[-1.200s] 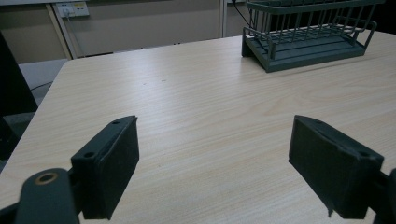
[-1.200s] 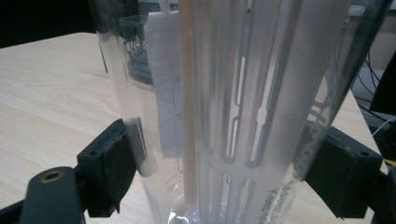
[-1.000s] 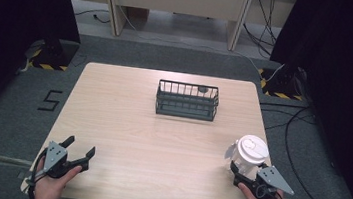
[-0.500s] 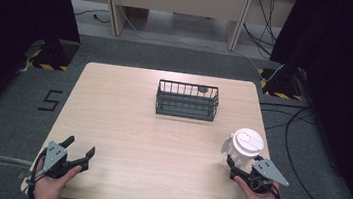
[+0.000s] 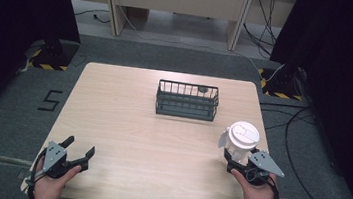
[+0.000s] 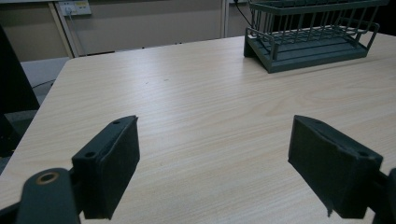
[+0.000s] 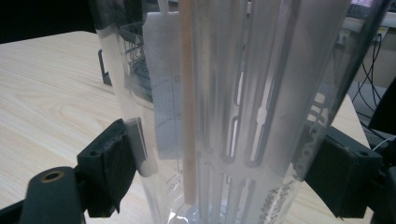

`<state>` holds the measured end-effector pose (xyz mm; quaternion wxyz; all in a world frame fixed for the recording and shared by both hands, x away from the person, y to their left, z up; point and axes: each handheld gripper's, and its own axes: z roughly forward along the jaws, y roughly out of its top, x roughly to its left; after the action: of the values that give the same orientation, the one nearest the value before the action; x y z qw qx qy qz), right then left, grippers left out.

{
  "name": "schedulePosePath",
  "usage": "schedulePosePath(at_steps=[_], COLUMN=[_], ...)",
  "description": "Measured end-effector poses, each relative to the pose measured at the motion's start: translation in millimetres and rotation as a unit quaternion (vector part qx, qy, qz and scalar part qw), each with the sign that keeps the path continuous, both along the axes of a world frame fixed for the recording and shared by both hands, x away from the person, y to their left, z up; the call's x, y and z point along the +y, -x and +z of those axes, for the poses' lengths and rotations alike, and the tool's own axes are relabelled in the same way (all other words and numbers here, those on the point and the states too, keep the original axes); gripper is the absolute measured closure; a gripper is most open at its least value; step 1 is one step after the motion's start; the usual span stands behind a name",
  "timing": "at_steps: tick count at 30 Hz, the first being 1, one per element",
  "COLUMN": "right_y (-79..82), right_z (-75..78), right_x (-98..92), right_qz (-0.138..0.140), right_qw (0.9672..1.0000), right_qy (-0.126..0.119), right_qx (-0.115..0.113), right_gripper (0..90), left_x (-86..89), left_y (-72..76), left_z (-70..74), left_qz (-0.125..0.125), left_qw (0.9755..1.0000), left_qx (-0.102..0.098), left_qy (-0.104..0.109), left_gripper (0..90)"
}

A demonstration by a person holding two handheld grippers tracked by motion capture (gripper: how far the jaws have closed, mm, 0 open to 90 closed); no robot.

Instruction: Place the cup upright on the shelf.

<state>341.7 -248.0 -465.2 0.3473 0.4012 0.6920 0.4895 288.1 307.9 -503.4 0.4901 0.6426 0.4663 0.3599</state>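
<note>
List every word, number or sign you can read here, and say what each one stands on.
"5": a dark mark on the grey floor left of the table.
Pale vertical lettering low on the clear cup held in the right gripper: too blurred to read.
Fine scale marks on the cup's white label: too small to read.

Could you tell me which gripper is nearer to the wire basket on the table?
Right. The right gripper, shut on the cup, sits just in front of the basket's right end; the left gripper rests open at the table's near left corner.

Table [image 5: 126,124] bears rack [image 5: 187,100] (wire).
</note>
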Motion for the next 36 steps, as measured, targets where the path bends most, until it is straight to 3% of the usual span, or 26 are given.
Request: schedulePosePath(at_steps=[36], right_y=[-33.9], right_z=[22.1], right_x=[9.6], right_qz=[-0.005], right_qw=[1.0], right_qy=[0.002], right_qx=[-0.006], right_gripper=[18.5], left_x=[0.7], left_y=[-0.3], left_z=[-0.3], left_qz=[0.002], left_qw=[1.0], left_qx=[0.002], left_qy=[0.006], left_gripper=[16.3])
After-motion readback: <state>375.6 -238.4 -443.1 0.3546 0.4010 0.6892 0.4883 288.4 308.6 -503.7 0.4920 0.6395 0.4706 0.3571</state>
